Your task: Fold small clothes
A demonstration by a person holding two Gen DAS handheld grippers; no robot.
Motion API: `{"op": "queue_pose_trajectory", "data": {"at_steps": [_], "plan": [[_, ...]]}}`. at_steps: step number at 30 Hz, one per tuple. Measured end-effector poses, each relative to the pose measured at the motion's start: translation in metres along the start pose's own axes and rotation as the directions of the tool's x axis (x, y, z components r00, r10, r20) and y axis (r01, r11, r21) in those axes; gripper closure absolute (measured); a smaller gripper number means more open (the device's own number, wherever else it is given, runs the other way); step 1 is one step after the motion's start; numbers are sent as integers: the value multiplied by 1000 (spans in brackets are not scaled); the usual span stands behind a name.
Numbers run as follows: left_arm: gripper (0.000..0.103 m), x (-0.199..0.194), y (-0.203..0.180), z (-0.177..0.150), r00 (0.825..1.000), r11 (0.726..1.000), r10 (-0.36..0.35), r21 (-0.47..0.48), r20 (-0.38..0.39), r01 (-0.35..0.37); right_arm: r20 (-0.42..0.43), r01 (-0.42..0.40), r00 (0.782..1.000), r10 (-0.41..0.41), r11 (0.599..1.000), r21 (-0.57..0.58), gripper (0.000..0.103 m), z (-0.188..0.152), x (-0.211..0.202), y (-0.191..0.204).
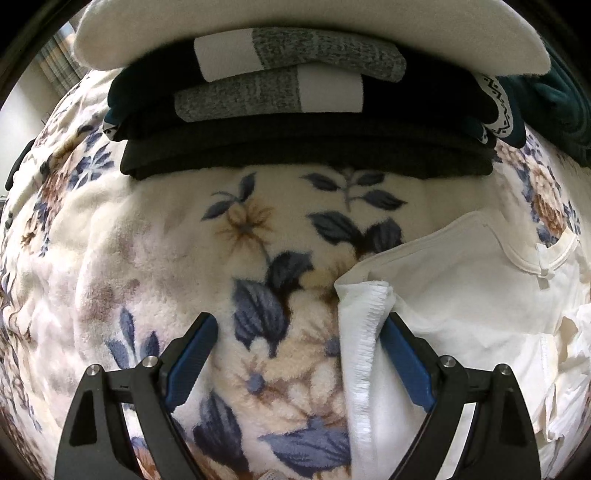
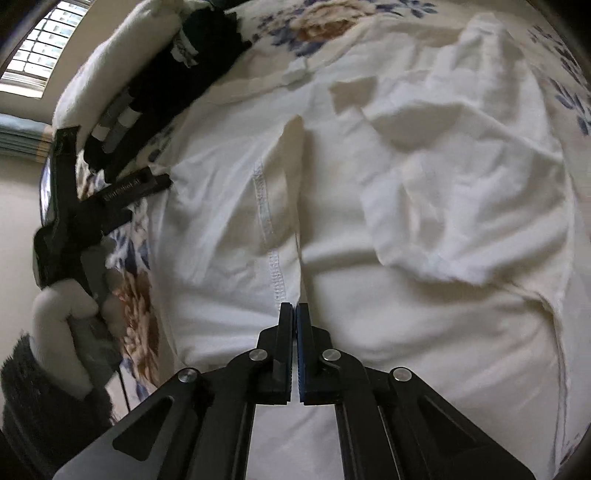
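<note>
A white garment (image 2: 424,206) lies crumpled on the floral blanket (image 1: 147,258). My right gripper (image 2: 295,308) is shut, its tips pinching a raised fold of this cloth beside a stitched seam (image 2: 271,236). In the left wrist view the same white garment (image 1: 461,280) fills the lower right, and its turned-up hem (image 1: 365,332) lies just inside the right finger. My left gripper (image 1: 299,325) stands wide open over the blanket, pads not pressing on anything. The left gripper's body (image 2: 92,210) shows at the left edge of the right wrist view, held by a gloved hand (image 2: 62,325).
A stack of folded dark clothes (image 1: 306,147) lies at the far side, with two grey-and-white socks (image 1: 269,92) on top. A white pillow (image 1: 314,22) lies behind it and a teal garment (image 1: 554,103) to its right. A window (image 2: 40,48) shows at top left.
</note>
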State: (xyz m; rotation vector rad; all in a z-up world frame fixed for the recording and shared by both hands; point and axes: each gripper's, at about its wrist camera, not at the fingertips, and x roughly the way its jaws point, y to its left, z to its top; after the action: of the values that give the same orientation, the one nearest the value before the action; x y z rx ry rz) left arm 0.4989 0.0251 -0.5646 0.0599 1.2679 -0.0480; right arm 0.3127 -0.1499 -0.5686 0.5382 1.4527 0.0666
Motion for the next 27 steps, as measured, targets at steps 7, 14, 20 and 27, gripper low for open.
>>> {"op": "queue_pose_trajectory", "data": {"at_steps": [7,14,20,27], "plan": [[13,-6,11,-3,1000,1000,-5,-14,8,5,-61,14,998,-14,1000,1,100,-6,-2,-20],[13,-78,10,-34,994,999,-23,-45,107,28,-34,31,999,-30,998,58,26,-4,-47,-45],[3,-137,-22,-93,995,998,-27,-52,100,32,42,175,983,-177,984,39,2,3,-125,-68],[2,-175,-103,-163,999,997,-42,-65,35,44,20,194,981,-193,979,-63,2,27,-187,-122]]}}
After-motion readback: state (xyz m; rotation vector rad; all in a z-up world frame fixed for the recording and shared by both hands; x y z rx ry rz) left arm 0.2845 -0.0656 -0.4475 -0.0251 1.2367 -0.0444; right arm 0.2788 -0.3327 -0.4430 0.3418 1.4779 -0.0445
